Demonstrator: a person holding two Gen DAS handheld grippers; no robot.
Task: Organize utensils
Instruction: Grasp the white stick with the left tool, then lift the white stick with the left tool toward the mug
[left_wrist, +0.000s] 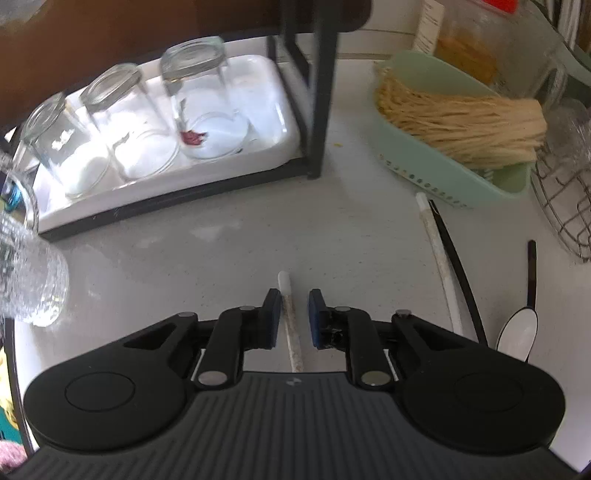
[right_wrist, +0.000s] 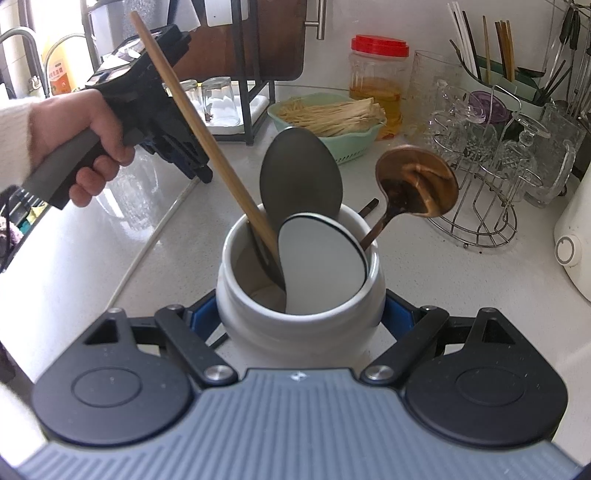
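Note:
My right gripper (right_wrist: 301, 317) is shut on a white ceramic jar (right_wrist: 295, 332), its blue pads pressing both sides. In the jar stand a wooden handle (right_wrist: 207, 147), a grey spoon (right_wrist: 299, 177), a white black-rimmed spoon (right_wrist: 321, 262) and a copper ladle (right_wrist: 417, 181). My left gripper (left_wrist: 293, 317) is narrowly open over the counter. A white chopstick (left_wrist: 290, 321) runs between its pads, close to the left one and apart from the right one. To its right lie another white chopstick (left_wrist: 439, 258), a black chopstick (left_wrist: 458, 266) and a black-handled white spoon (left_wrist: 517, 332). A hand (right_wrist: 85, 144) holds the left gripper (right_wrist: 199, 173).
A white tray (left_wrist: 280, 147) with upturned glasses (left_wrist: 203, 103) sits in a black rack (left_wrist: 317, 92). A green basket (left_wrist: 461, 184) of pale straw stands at the right. A wire rack (right_wrist: 476, 206) with glass cups, a red-lidded jar (right_wrist: 376, 81) and a white appliance (right_wrist: 572, 236) line the back.

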